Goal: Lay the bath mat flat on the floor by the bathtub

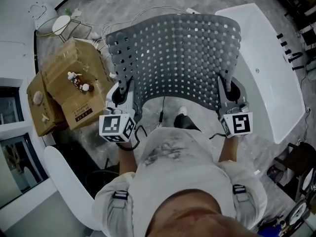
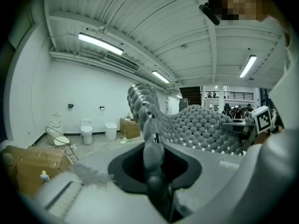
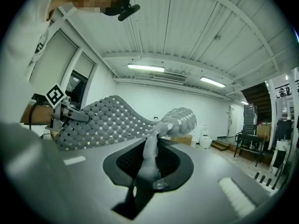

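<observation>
A grey bath mat full of small square holes is held spread out in the air, sagging away from me over the marbled floor. My left gripper is shut on the mat's near left corner, and my right gripper is shut on its near right corner. In the left gripper view the mat bunches up out of the closed jaws of that gripper. The right gripper view shows the mat pinched in that gripper and stretching left. The white bathtub lies under and beside the mat's right edge.
Cardboard boxes with small items on top sit left of the mat. A wire stool and cables lie beyond them. A white curved fixture is at my lower left. Dark fittings stand right of the tub.
</observation>
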Demonstrator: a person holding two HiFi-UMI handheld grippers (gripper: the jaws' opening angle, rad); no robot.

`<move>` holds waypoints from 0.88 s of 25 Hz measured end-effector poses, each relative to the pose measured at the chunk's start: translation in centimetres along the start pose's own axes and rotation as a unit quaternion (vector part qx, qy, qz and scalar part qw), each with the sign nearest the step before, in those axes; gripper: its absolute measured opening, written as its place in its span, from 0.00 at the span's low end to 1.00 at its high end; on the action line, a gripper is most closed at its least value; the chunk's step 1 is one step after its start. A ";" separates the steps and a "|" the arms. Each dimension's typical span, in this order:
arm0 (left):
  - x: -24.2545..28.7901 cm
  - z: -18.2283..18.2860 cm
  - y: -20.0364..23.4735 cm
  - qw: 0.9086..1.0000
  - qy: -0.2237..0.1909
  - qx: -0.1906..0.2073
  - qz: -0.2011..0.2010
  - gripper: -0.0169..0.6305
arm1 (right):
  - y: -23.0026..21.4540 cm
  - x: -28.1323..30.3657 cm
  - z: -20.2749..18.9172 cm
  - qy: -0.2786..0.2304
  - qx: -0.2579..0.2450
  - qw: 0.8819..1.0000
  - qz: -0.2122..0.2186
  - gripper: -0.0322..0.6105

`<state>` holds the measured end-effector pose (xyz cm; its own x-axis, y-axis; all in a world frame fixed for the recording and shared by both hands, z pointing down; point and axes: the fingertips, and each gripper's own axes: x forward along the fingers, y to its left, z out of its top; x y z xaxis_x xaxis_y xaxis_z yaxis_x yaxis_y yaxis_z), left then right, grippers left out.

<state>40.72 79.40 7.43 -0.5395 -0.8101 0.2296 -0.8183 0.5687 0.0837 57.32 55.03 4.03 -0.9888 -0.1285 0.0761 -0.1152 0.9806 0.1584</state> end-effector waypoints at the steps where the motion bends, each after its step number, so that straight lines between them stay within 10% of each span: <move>1: 0.8 0.2 -0.3 1.000 0.001 -0.001 0.005 0.13 | -0.9 0.6 -0.1 0.000 0.001 1.000 0.006 0.12; 22: 14.9 3.0 4.3 1.000 0.006 -0.011 0.003 0.13 | -8.7 15.2 -1.4 0.009 0.020 0.999 0.023 0.12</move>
<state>28.54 69.37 8.27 -0.5422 -0.8048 0.2416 -0.8103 0.5768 0.1029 43.45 44.37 5.19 -0.9912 -0.0856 0.1005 -0.0741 0.9907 0.1140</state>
